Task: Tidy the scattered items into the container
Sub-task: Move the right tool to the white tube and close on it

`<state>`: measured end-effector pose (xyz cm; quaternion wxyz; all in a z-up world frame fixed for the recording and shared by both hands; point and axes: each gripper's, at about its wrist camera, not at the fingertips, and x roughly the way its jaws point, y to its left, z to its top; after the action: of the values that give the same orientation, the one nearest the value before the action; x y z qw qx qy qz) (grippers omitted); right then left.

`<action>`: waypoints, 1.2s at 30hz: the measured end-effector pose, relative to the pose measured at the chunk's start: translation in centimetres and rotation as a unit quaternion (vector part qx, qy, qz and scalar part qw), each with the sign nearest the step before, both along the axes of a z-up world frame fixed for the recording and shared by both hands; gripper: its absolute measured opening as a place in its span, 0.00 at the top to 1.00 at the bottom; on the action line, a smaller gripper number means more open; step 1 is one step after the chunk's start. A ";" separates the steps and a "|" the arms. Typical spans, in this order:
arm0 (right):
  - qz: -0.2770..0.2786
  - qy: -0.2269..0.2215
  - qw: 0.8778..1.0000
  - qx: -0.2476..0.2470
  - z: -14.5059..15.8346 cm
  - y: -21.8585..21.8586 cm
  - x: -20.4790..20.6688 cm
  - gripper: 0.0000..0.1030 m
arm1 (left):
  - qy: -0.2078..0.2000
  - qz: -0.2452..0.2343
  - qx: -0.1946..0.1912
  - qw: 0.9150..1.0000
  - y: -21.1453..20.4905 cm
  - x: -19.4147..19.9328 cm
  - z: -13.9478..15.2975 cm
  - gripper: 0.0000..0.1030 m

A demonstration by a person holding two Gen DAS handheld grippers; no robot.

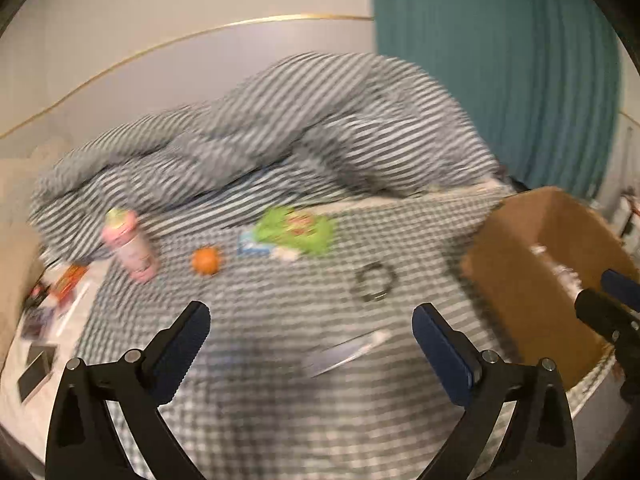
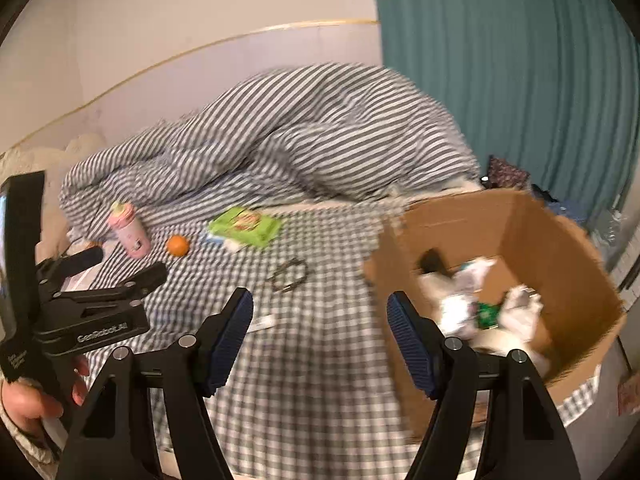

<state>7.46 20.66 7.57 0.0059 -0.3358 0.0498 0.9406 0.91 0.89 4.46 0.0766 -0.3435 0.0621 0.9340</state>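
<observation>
Left claw (image 1: 311,334) spread wide, gripping nothing, above the checked bed (image 1: 260,420). Right claw (image 2: 320,322) likewise agape and bare, beside the cardboard box (image 2: 560,248), partly filled. Farther out on the bed: black ring (image 1: 375,281), orange (image 1: 206,260), green packet (image 1: 296,230), pink bottle (image 1: 128,244).

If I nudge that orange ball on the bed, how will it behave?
The orange ball looks round, so it would probably roll. The soft checked bedding may slow it. It seems small against the open right gripper, likely light.
</observation>
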 end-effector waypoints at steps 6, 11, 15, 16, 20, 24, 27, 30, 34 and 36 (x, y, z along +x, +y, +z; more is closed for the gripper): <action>0.025 -0.034 0.999 0.009 -3.4 -4.9 -2.4 0.26 | -0.026 0.070 -0.014 0.997 -7.0 -0.9 -4.9 0.00; 0.033 -0.059 0.998 0.008 -6.4 -6.7 -4.6 0.23 | -0.064 0.093 -0.005 0.994 -10.1 -1.9 -9.4 0.00; 0.042 -0.087 0.995 0.004 -9.2 -7.0 -6.5 0.23 | -0.080 0.104 -0.004 0.991 -10.7 -3.1 -11.8 0.00; 0.042 -0.096 0.994 0.001 -10.0 -6.9 -7.0 0.23 | -0.082 0.108 -0.002 0.991 -10.8 -3.4 -12.3 0.00; 0.041 -0.131 0.990 -0.017 -12.8 -6.8 -9.0 0.23 | -0.081 0.126 0.007 0.989 -11.0 -4.6 -13.8 0.00; 0.037 -0.149 0.988 -0.018 -14.8 -7.1 -10.7 0.23 | -0.074 0.149 0.016 0.986 -11.4 -5.6 -15.1 0.00; 0.034 -0.160 0.986 -0.019 -16.0 -7.6 -11.9 0.23 | -0.078 0.153 0.010 0.985 -11.6 -6.3 -16.0 0.00; 0.029 -0.175 0.984 -0.022 -17.3 -8.1 -13.2 0.25 | -0.081 0.152 0.003 0.985 -11.8 -6.7 -16.6 0.00; 0.024 -0.201 0.979 -0.040 -19.1 -8.6 -14.9 0.41 | -0.085 0.156 0.007 0.984 -12.6 -7.0 -17.1 0.00; 0.017 -0.217 0.974 -0.059 -20.1 -8.6 -16.0 0.50 | -0.087 0.157 0.013 0.984 -13.0 -7.1 -17.3 0.00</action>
<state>-8.51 12.08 -12.54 -0.0195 -0.5322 0.0968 0.8408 -6.20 -12.08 -12.80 -0.0614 -0.4278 -0.0121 0.9017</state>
